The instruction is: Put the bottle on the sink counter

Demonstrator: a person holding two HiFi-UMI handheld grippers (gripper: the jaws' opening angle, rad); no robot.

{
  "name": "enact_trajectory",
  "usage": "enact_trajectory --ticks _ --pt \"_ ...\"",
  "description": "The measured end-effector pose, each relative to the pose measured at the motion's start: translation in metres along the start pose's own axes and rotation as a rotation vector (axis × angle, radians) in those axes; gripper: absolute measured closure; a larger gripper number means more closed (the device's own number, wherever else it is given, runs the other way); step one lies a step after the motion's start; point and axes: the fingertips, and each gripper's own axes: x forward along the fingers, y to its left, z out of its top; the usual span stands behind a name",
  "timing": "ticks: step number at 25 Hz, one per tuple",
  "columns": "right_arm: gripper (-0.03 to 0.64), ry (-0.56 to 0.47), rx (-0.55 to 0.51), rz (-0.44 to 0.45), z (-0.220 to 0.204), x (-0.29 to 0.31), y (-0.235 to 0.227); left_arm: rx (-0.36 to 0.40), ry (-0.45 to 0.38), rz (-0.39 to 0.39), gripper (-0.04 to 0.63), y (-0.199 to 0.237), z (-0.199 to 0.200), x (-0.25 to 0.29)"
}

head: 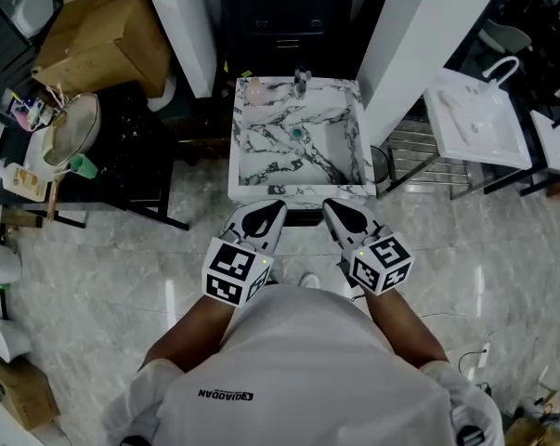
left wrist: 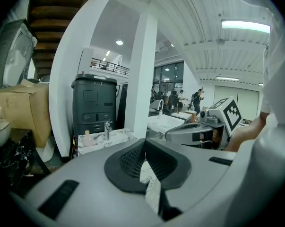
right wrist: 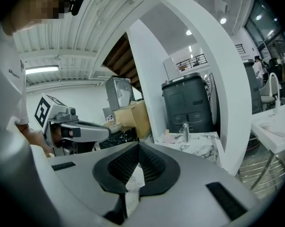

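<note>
A small pink bottle (head: 253, 89) stands on the back left corner of the marble sink counter (head: 252, 189), beside the faucet (head: 302, 82). It also shows in the left gripper view, bottle (left wrist: 87, 137), and in the right gripper view, bottle (right wrist: 167, 135). My left gripper (head: 268, 214) and right gripper (head: 335, 212) hover side by side just in front of the sink's front edge, close to my body. Both are shut with nothing between their pads. The left gripper (left wrist: 144, 143) and right gripper (right wrist: 138, 148) both point toward the sink.
A cardboard box (head: 103, 31) and a black table with a bowl (head: 71, 128) stand at the left. White pillars flank the sink. A second white basin (head: 475, 124) on a metal rack (head: 419, 156) stands at the right. The floor is pale marble tile.
</note>
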Motion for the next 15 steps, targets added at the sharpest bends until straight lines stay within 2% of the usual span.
enact_trajectory --ticks 15 --pt "0.577 -0.008 0.006 -0.014 -0.0007 0.0020 -0.0004 0.001 -0.007 -0.005 0.580 0.0029 -0.0003 0.0009"
